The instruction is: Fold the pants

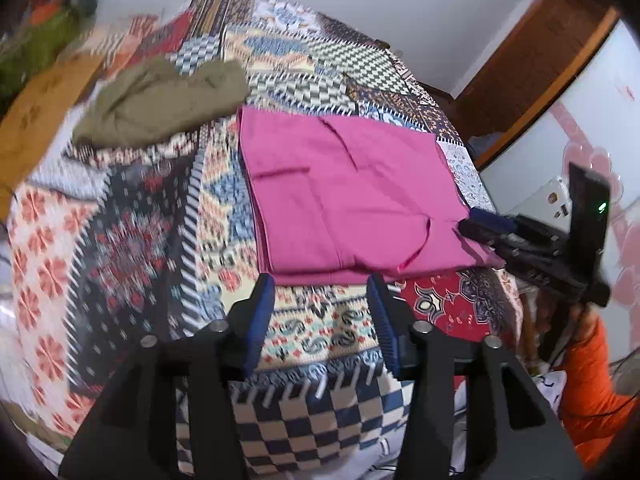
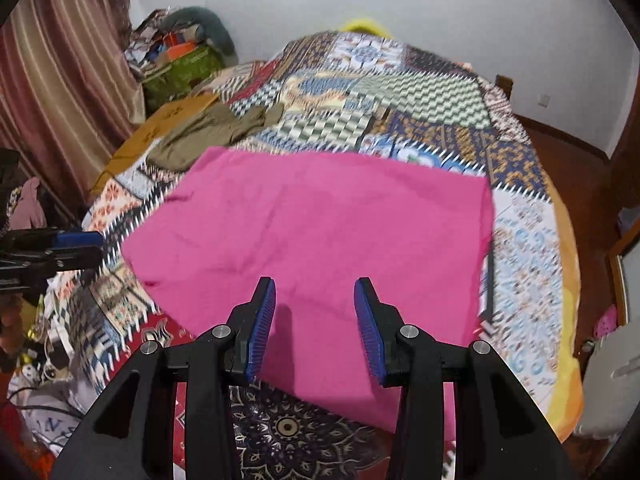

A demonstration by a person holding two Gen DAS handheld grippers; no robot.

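The pink pants lie folded into a flat rectangle on the patterned bedspread; they also show in the right wrist view. My left gripper is open and empty, just short of the pants' near edge. My right gripper is open and empty, hovering over the pants' near part. It also shows in the left wrist view at the pants' right edge. The left gripper shows in the right wrist view at the left, beside the pants.
An olive-green garment lies crumpled at the far left of the bed, also in the right wrist view. A cardboard box and green bag stand left of the bed. A wooden floor lies right.
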